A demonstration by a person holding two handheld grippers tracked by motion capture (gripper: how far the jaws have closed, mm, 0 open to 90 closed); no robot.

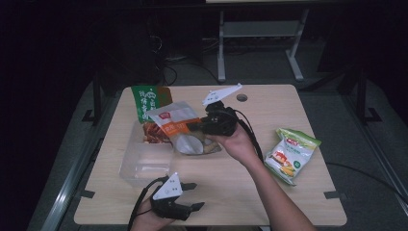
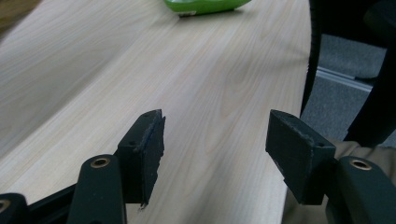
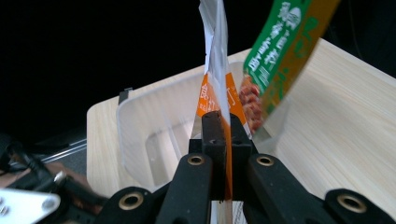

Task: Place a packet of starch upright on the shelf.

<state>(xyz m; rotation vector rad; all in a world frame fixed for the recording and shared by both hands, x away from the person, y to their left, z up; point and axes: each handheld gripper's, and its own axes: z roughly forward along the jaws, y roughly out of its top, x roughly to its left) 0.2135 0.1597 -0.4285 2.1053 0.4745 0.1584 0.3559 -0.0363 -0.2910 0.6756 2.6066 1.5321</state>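
While the right hand-held gripper (image 1: 199,126) is clamped tight on the edge of the white-and-orange snack pouch (image 1: 179,131), keep that pinch steady and carry the pouch over the clear plastic bin (image 1: 144,166); in the right gripper view the jaws are fully closed on the thin pouch seam (image 3: 219,116), so the bag hangs edge-on and can swing; move slow, judge the drop only once the pouch's bottom is past the bin's rim. The pouch is lifted above the surface just right of the bin, beside the green-and-orange snack bag (image 1: 150,108) that leans in the bin's far end; my guess is the risk is knocking that bag or catching the rim, so come in from above, not from the side; lower it into the free near part of the bin before you let go.

Your left hand-held gripper (image 1: 185,196) rests low at the near edge, jaws apart with nothing between them, bare wood showing in the gap in the left gripper view; leave it there or use it to steady the bin wall if the bin slides.

The surface (image 1: 269,187) is a pale wood-grain tabletop; a green-and-white snack bag (image 1: 290,155) lies well apart on the right side; a small round grommet (image 1: 242,97) sits near the far edge. The room is dark; grey floor, metal desk legs (image 1: 221,48) behind.
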